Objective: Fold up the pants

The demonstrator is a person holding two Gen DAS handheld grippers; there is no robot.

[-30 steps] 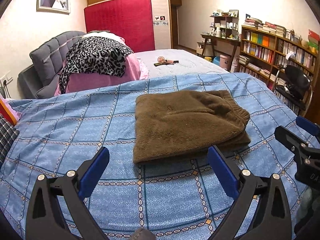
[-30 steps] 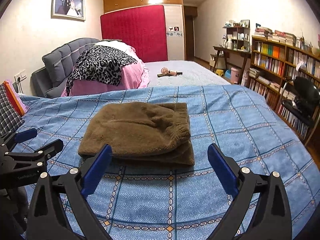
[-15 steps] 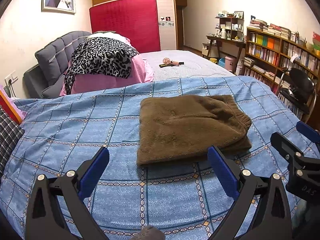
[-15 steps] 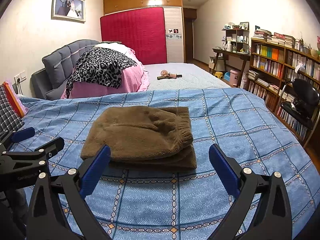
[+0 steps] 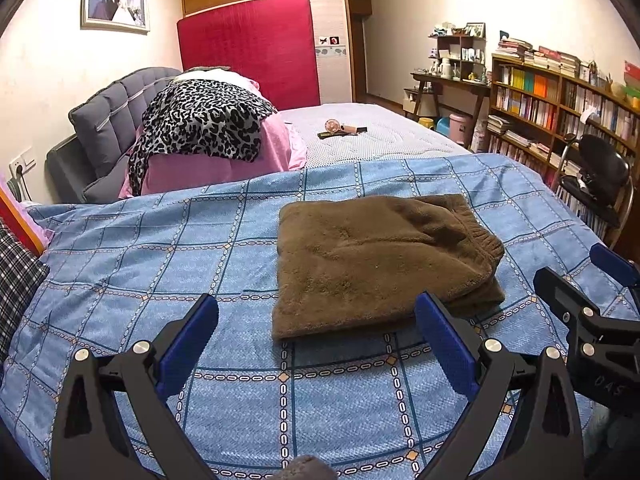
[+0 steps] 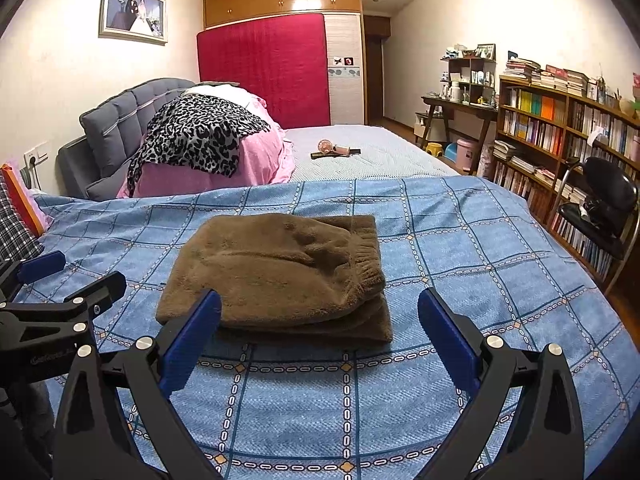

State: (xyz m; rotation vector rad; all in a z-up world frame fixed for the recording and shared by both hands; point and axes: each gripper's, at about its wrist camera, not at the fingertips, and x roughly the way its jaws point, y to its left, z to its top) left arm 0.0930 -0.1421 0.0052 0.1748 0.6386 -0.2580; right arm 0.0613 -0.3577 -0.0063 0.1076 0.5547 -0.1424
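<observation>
Item: brown fleece pants (image 5: 380, 268), folded into a compact stack of several layers, elastic waistband on the right-hand edge. Location: flat on the blue checked bedspread (image 5: 160, 264), near the middle of the bed, just ahead of both tools

Left gripper (image 5: 316, 332): fingers wide apart, holding nothing, poised above the bedspread in front of the stack's near-left corner; not touching the cloth

Right gripper (image 6: 320, 324): fingers wide apart, empty, in front of the stack's near edge; its left finger overlaps the pants in view, contact cannot be told

Status, as judged: fold looks complete or nearly so; the lower layer juts out slightly at the near-right corner

Surroundings: pink bedding (image 6: 256, 160) with a leopard-print cloth (image 6: 196, 132) at the headboard end, 1 bookshelf (image 6: 560, 120) and 1 chair (image 6: 604, 200) to the right, well apart from the work

Risks:
1. A finger catching the plush top layer on the way out would drag it and open the fold
2. Pinching only 1 layer to tidy the jutting corner would skew the stack
3. The soft, yielding bedspread could bunch under any push and tilt the pile
</observation>
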